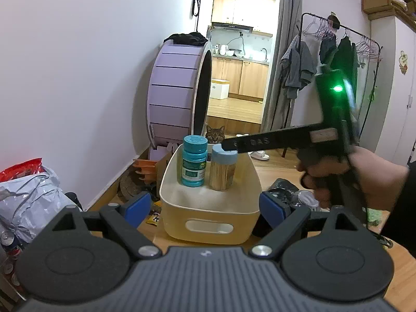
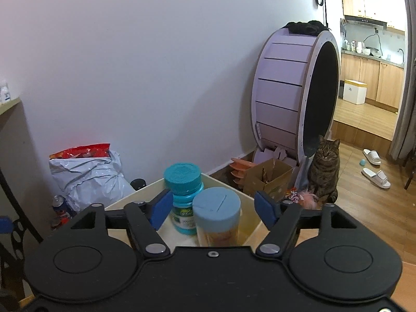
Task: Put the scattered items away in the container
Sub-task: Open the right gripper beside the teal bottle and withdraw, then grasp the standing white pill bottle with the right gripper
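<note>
- Toothpick jar (image 2: pixel 217 215) now stands upright in the bin (image 1: pixel 208 208), just beside the teal bottle (image 2: pixel 183 197).
- Your right gripper (image 2: pixel 210 209) is spread around the jar, pads clear of it (release step). Lift it straight out.
- Left gripper (image 1: pixel 205 208): wide, empty, in front of the bin.
- Next: fetch the clutter right of the bin.

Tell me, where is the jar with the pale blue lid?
The jar stands upright inside the cream bin, at its far end, right of the teal bottle in the left wrist view.
</note>
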`<state>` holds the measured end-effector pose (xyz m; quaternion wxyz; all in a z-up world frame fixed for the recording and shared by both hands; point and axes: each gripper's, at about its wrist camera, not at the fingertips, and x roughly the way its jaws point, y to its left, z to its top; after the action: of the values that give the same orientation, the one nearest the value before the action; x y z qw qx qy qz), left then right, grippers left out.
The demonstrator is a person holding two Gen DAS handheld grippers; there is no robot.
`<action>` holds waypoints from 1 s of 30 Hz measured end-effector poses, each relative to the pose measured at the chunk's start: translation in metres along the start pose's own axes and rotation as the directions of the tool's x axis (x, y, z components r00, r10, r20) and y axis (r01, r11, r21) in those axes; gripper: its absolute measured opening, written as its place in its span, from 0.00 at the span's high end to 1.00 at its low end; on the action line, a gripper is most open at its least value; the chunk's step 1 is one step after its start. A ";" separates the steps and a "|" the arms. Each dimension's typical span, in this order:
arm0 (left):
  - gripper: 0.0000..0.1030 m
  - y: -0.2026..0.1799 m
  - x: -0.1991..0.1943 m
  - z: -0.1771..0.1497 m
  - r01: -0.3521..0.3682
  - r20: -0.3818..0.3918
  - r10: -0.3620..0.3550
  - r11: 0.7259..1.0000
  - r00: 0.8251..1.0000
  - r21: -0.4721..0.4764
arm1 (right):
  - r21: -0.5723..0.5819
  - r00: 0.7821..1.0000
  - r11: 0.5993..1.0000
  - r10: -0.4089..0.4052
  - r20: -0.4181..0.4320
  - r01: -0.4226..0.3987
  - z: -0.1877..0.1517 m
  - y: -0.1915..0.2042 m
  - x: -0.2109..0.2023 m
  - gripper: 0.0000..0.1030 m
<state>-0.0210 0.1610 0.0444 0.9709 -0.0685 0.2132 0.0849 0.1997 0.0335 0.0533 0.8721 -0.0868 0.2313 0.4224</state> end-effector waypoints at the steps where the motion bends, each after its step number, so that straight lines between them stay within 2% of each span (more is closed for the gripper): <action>1: 0.13 -0.001 -0.001 0.000 0.003 0.001 -0.003 1.000 1.000 0.000 | -0.002 1.000 1.000 -0.001 -0.001 0.001 -0.001 0.001 -0.005 0.32; 9: 0.13 -0.007 -0.007 0.000 0.019 0.012 -0.020 1.000 1.000 0.008 | -0.010 0.999 0.999 -0.038 -0.027 0.038 -0.015 0.007 -0.045 0.26; 17: 0.13 -0.019 -0.010 -0.002 0.043 0.019 -0.044 0.999 0.999 0.026 | 0.018 0.989 0.991 -0.130 -0.066 0.132 -0.033 -0.007 -0.084 0.22; 24: 0.13 -0.040 -0.010 -0.005 0.105 0.008 -0.105 0.993 0.994 0.059 | 0.028 0.970 0.976 -0.212 -0.116 0.216 -0.056 -0.030 -0.121 0.22; 30: 0.13 -0.057 -0.007 -0.011 0.177 -0.019 -0.176 0.982 0.984 0.071 | 0.034 0.955 0.967 -0.246 -0.166 0.254 -0.084 -0.044 -0.132 0.23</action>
<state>-0.0208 0.1023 0.0428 0.9751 -0.0522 0.2155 -0.0098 0.1354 -0.1147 0.0409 0.8991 -0.1249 0.2992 0.2939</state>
